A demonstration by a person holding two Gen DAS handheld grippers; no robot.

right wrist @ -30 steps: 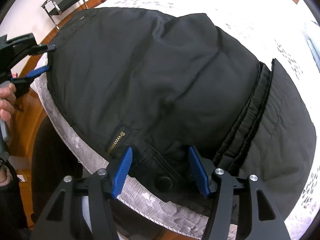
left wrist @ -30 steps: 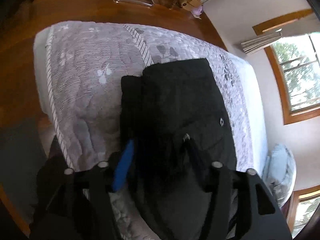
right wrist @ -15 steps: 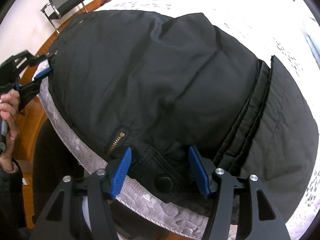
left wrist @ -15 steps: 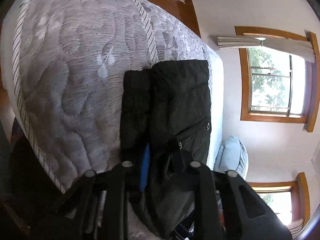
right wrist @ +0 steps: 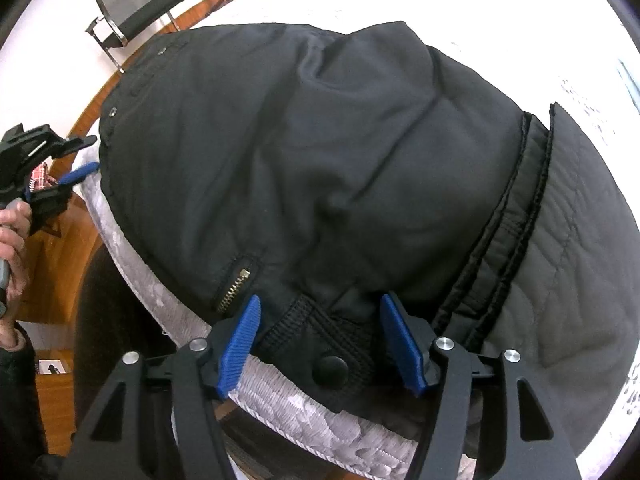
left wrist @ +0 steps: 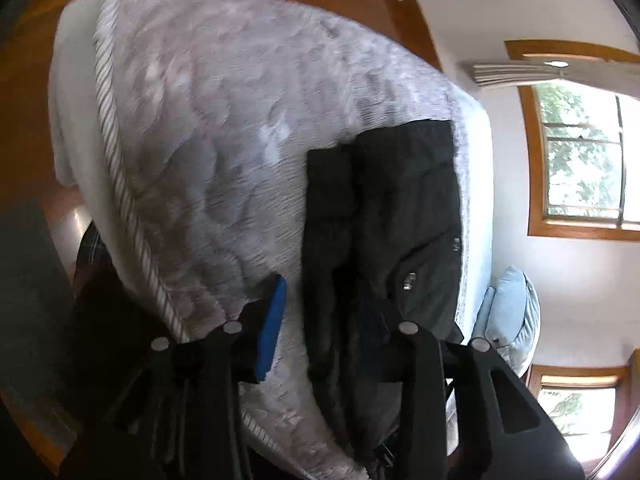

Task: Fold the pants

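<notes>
In the left wrist view, a brown wooden floor (left wrist: 24,92) is showing along the left edge, and a bed (left wrist: 224,128) with a grey patterned cover and a striped corded hem is filling most of the picture, blurred in places. The left gripper (left wrist: 324,320) is sitting low in the middle, its jaws having just been opening; the blue pad (left wrist: 274,328) on the left is resting over the bed cover, apart from the cloth, while the other finger is lying against or over the dark fabric, and whether it is touching cannot be told. The black pants (left wrist: 400,220) are lying folded lengthwise on the right part of the bed, running away from the gripper, with two metal snaps showing near their right edge. Further right, a pale blue cushion (left wrist: 512,308) is leaning beside the bed, and a wood-framed window (left wrist: 580,160) is letting in daylight.

In the right wrist view, a hand (right wrist: 12,248) at the far left is holding the left gripper (right wrist: 86,154), whose tips are standing parted right at the corner of the pants (right wrist: 320,140). A black chair (right wrist: 136,8) is standing on the floor behind. The pants are spreading across the middle of the bed (right wrist: 280,396), with a brass zipper near the front edge and a stitched seam on the right. The right gripper (right wrist: 320,344) is hanging over the waistband, its blue pads spread wide on either side of the black button tab without pressing on it, holding nothing, its jaws having just been opening a little further.
</notes>
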